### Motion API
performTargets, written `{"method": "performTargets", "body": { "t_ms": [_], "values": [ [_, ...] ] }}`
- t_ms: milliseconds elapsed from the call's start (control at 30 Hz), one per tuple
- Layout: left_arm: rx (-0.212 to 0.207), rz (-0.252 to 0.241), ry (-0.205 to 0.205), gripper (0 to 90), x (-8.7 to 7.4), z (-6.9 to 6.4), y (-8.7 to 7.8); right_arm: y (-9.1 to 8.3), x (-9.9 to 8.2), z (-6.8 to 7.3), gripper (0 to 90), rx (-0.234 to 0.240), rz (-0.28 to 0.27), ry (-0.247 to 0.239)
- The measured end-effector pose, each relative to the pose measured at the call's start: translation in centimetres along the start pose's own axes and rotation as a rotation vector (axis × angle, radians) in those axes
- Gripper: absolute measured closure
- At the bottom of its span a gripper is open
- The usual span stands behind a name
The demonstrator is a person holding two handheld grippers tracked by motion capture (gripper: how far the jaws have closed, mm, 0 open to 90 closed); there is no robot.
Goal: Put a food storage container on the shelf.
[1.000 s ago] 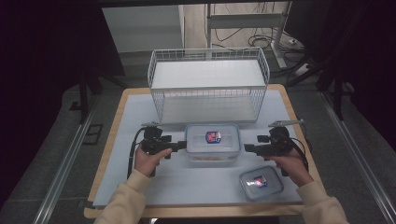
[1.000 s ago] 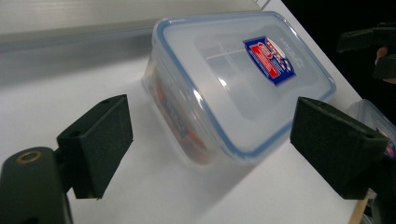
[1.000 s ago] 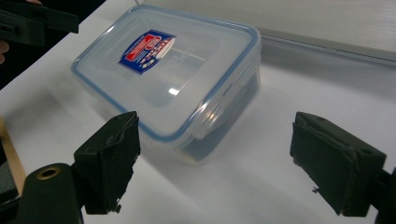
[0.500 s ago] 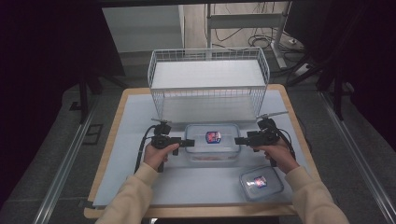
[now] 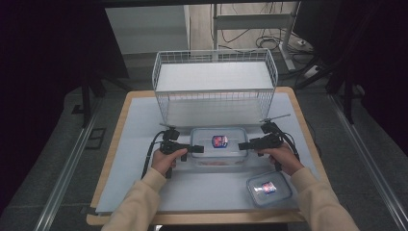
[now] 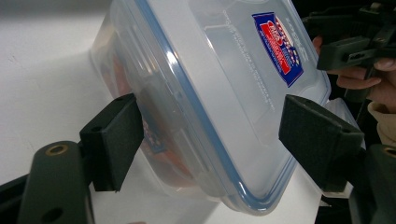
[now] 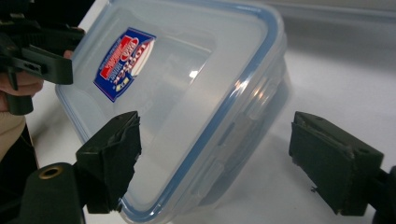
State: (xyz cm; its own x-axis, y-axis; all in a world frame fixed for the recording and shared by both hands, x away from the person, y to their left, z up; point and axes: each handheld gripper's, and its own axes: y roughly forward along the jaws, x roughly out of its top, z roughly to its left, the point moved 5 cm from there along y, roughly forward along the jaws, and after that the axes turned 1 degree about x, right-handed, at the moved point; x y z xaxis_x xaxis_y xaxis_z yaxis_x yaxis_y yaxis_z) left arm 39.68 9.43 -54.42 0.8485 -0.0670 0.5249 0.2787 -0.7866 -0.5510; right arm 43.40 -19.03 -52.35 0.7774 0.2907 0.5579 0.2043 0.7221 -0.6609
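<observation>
— At the near middle of the table, what do the two grippers have?

— The left gripper straddles the left end of the big lidded box, jaws wide but just closing in; one pad sits against the box wall, the other is clear of the lid, so nothing is gripped. The right gripper stands wide open around the box's right end, both pads apart from it.

— Where is the box?

— On the white mat, just in front of the wire basket, lid on. A smaller lidded box lies near the right forearm.

— Which step is this?

— Taking hold at both ends, I'd say. Next, both pairs of jaws need to close evenly on the ends before any lift, or the box tips.
</observation>
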Motion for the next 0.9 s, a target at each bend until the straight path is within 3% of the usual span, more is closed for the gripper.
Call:
{"method": "performTargets", "body": {
  "t_ms": [167,433,633,900],
  "values": [
    [-0.002,-0.001,-0.007,23.4,0.0,0.0,-0.1,0.4,0.0,0.2,22.6,0.067,0.020,0.020],
    [-0.004,-0.016,-0.006,28.2,-0.1,0.0,-0.4,0.3,0.2,0.1,30.6,0.088,0.030,0.098],
    [-0.006,-0.045,-0.011,34.6,-0.3,-0.3,-1.0,-0.4,0.1,0.4,37.1,0.090,0.019,0.088],
    [-0.012,-0.061,0.016,41.1,-0.7,-0.6,-1.7,-1.2,-0.4,0.9,44.2,0.090,-0.016,0.060]
  ]
}}
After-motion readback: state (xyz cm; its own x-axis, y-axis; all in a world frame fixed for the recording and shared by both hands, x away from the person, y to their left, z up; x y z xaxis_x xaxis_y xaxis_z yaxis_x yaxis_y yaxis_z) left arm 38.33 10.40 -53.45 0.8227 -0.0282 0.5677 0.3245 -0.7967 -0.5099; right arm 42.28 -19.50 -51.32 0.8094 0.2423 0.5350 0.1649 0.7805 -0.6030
